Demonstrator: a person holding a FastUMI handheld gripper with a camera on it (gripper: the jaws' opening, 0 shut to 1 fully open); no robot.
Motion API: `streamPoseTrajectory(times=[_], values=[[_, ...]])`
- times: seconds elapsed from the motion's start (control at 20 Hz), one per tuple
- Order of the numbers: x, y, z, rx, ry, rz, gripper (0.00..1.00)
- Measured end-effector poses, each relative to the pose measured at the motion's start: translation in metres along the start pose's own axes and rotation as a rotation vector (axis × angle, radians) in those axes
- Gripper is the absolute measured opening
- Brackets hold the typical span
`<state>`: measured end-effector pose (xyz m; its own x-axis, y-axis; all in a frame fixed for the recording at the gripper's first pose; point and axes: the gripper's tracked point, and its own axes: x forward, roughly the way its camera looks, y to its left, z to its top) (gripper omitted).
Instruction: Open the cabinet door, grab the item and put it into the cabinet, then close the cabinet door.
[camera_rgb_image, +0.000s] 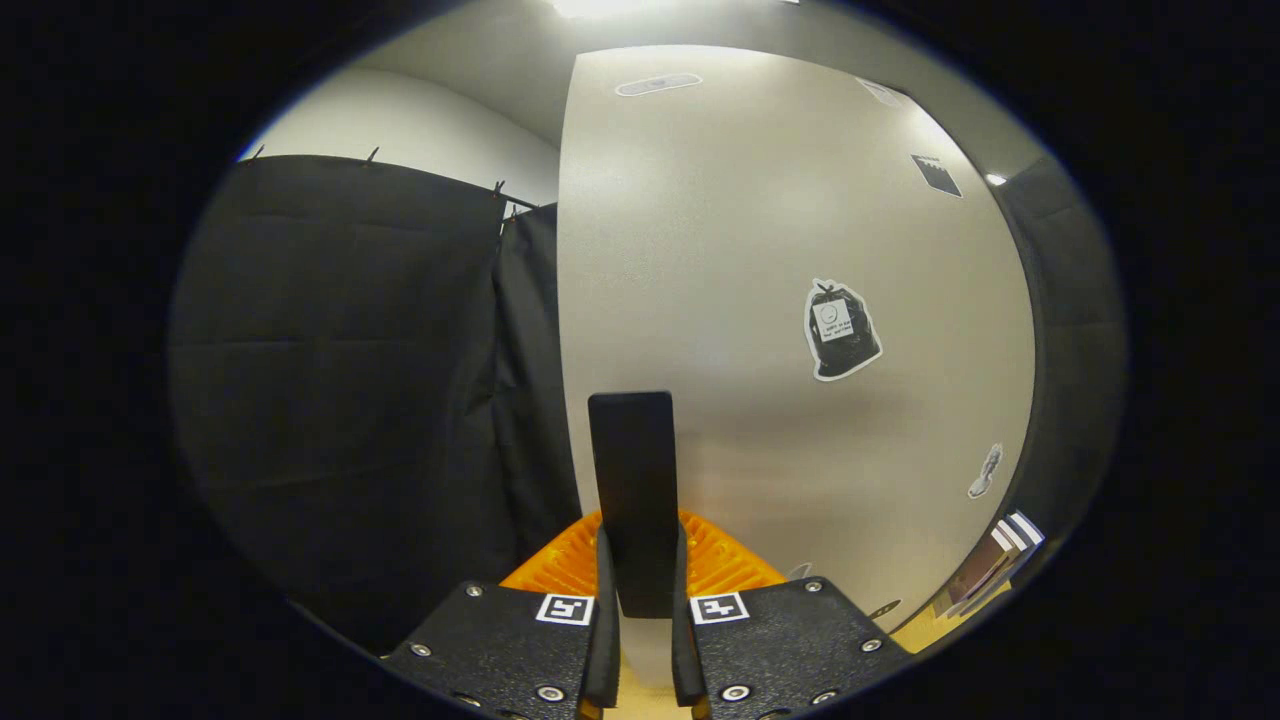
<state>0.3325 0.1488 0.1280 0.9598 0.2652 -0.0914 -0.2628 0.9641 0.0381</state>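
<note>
Novice: black handle (631, 480) sits upright between the jaws, close to the free edge of the cabinet door (760, 250). Is that how we want it?

Coach: Yes. Our gripper (640, 590) is nearly closed, and both orange ribbed fingers (560, 565) look pressed against the sides of the handle, so we judge it gripped.

Novice: How do we do the swing well?

Coach: We keep the squeeze steady and follow the door's arc round its hinge. Pulling straight could make the handle twist out. We go slowly and stay square to the panel.

Novice: And the item?

Coach: We can't tell which it is. A few small things lie on the wooden surface (925, 630) past the door's lower corner. The door with its bag sticker (842, 330) rises just beyond the fingers, with black cloth (340, 380) beside it
</note>
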Motion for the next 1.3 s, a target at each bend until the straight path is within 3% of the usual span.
streamPoseTrajectory(times=[0.55, 1.3], values=[[-0.021, -0.014, -0.003, -0.022, 0.053, 0.047, 0.21], [-0.100, -0.053, 0.000, 0.006, 0.028, 0.055, 0.21]])
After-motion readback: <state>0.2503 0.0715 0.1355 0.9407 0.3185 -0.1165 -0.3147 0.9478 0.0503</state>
